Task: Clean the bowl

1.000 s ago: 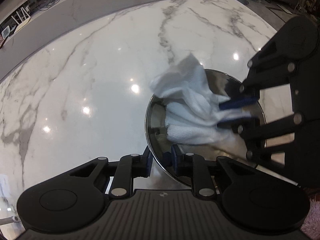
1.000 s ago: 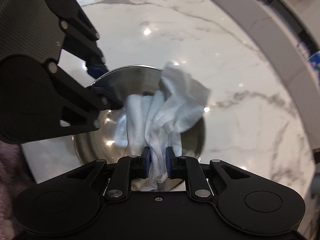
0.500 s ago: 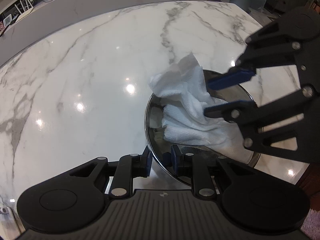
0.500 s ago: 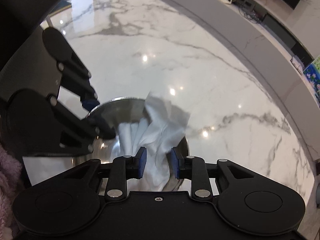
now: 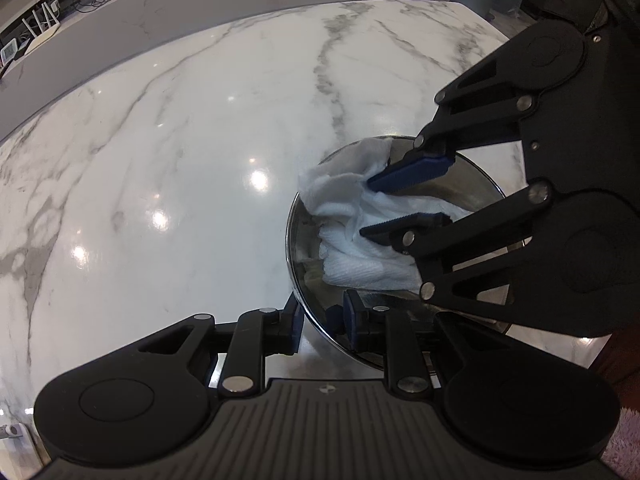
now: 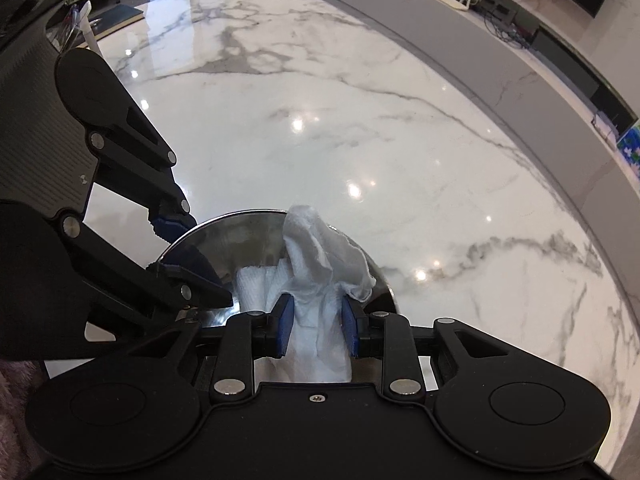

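Note:
A shiny steel bowl (image 5: 304, 280) sits on the white marble table. A crumpled white paper towel (image 5: 344, 204) lies inside it and pokes over the rim. My left gripper (image 5: 322, 318) is shut on the bowl's near rim, one finger inside and one outside. My right gripper (image 5: 378, 206) comes in from the right; its jaws stand open around the towel. In the right wrist view the bowl (image 6: 236, 236) and towel (image 6: 320, 252) are just ahead, the towel lies loose between my right gripper's (image 6: 316, 322) spread fingers, and my left gripper (image 6: 176, 244) grips the rim at the left.
The marble table (image 5: 180, 152) spreads wide to the left and far side, with a grey raised ledge (image 5: 160, 20) behind it. A dark book (image 6: 120, 20) lies at the far corner in the right wrist view. A pinkish rug (image 5: 624, 440) lies below the table's edge.
My right gripper has opened from shut on the towel and pulled back upward. The towel has slumped lower in the bowl. My left gripper has kept its hold on the rim.

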`<action>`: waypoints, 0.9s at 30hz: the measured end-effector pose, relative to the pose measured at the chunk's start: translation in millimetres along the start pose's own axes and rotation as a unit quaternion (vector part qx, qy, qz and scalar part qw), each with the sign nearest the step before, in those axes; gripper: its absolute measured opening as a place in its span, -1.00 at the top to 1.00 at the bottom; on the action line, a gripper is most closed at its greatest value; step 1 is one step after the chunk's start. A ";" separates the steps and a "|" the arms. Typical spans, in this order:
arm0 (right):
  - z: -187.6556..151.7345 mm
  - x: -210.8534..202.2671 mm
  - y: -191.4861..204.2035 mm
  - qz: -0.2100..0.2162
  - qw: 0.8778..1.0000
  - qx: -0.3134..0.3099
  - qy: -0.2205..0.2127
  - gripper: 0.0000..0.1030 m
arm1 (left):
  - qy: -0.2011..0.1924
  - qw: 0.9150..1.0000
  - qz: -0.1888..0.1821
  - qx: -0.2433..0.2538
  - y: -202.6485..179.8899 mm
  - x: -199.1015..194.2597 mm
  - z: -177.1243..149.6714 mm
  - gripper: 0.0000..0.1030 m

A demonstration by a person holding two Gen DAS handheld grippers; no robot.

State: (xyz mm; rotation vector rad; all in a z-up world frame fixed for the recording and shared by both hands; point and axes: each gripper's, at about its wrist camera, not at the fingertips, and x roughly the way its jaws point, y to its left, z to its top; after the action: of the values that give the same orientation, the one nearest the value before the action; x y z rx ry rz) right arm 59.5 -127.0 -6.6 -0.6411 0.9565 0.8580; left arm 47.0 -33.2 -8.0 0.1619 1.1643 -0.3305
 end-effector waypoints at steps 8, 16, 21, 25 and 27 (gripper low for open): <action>1.3 3.6 -5.5 0.015 0.999 0.015 0.033 0.64 | -0.002 1.000 0.009 -0.011 6.1 -0.9 -3.0 0.66; -7.5 -5.6 8.0 -0.002 0.997 -0.033 0.075 0.87 | -0.006 1.000 0.019 -0.012 8.1 -2.9 -3.1 0.69; -14.5 -10.1 6.4 0.008 0.996 -0.032 0.087 0.88 | -0.006 1.000 0.016 -0.011 9.4 -2.5 -5.9 0.72; -19.7 -10.9 6.5 0.026 0.997 -0.010 0.065 0.88 | -0.007 1.000 0.014 -0.010 2.9 -9.8 -9.5 0.72; -22.0 -12.8 7.0 0.041 0.998 -0.003 0.048 0.88 | -0.006 1.000 0.014 -0.009 -6.8 -17.7 -10.2 0.73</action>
State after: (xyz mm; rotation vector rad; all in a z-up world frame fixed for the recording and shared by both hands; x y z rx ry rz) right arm 40.2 -145.0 -5.6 -0.6566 1.0738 0.9083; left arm 29.6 -33.7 4.6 0.1597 1.1513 -0.2956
